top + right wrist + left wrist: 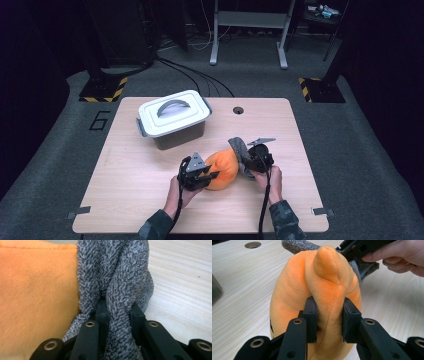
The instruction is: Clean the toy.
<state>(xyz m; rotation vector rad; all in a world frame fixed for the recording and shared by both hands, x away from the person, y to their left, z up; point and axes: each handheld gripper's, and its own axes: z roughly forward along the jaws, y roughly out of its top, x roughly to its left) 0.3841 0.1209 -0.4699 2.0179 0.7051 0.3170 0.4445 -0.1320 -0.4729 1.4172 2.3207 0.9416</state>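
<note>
Mid-table | orange plush (223,169) and grey cloth (239,148) gripped | edges well apart

Soft orange plush toy (317,287), nubby grey knitted cloth (117,270), matt pale wood-grain table (140,175), smooth plastic lidded box (172,120).

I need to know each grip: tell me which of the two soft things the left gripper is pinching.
The orange plush toy: the left gripper squeezes a fold of it, while the right gripper clamps the grey knitted cloth beside it.
</note>
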